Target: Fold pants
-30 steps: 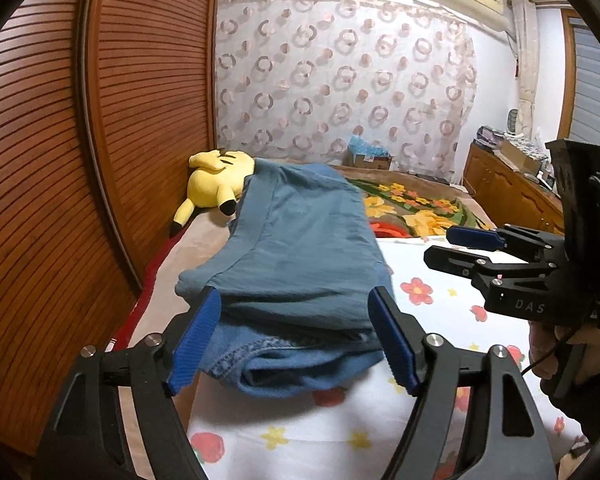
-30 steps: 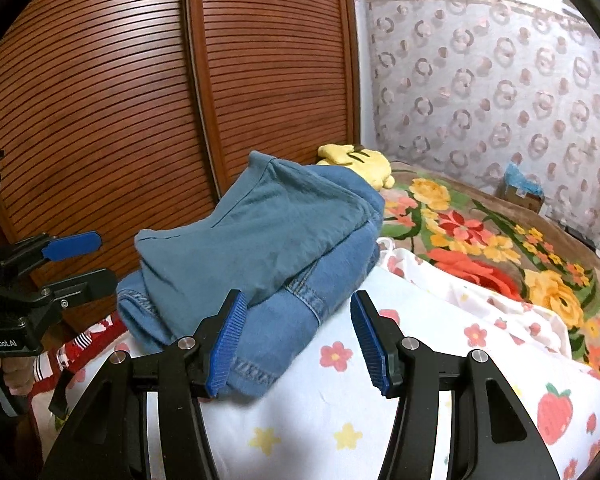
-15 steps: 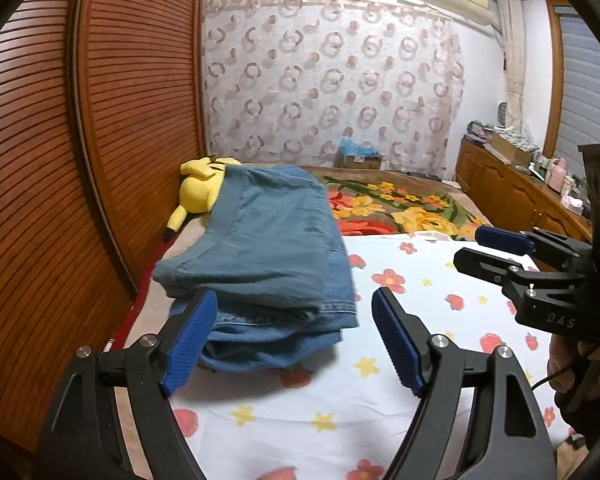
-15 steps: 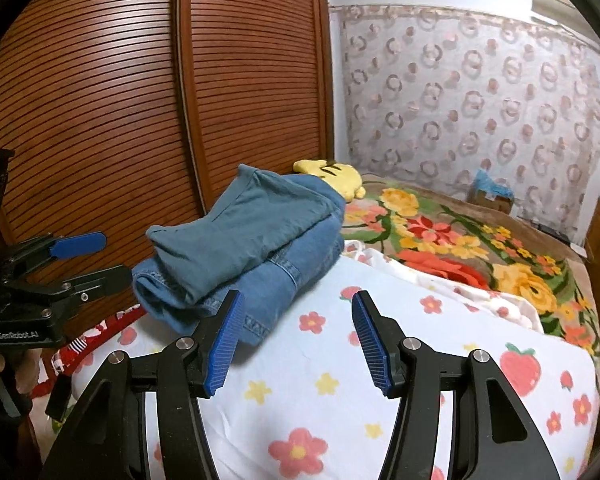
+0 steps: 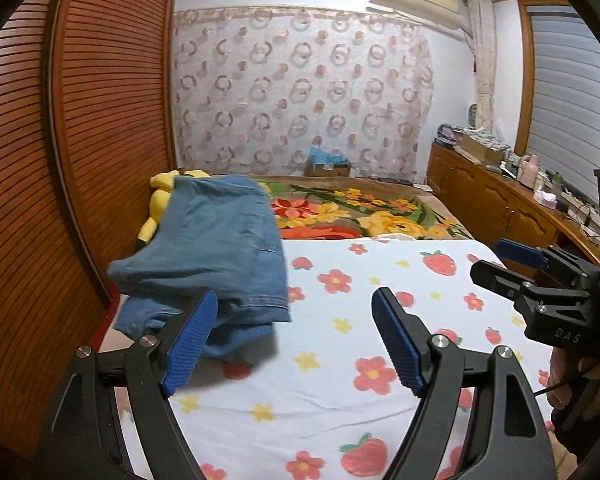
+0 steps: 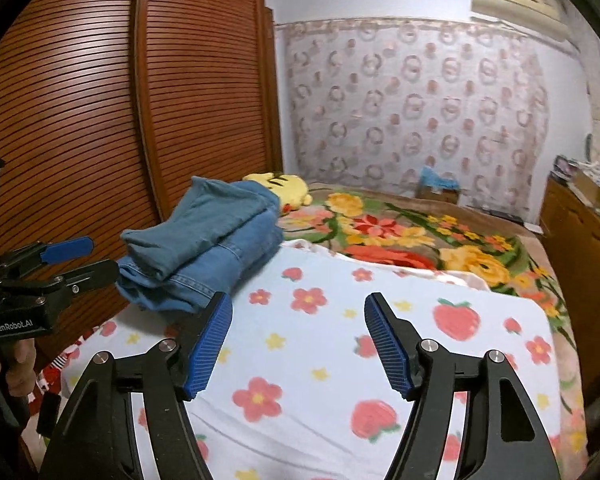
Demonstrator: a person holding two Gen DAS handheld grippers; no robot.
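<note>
- i hold the left gripper low over the white flowered sheet, pointing down the bed, its blue pads spread wide with nothing between them.
- my right gripper hangs level beside it, its jaws just widened and empty, a hand gripping the other tool's handle at the left edge.
- the folded pants lie in a denim stack at the bed's left edge by the slatted wooden door, clear of both tools.
- a yellow plush toy rests just behind the stack.
</note>
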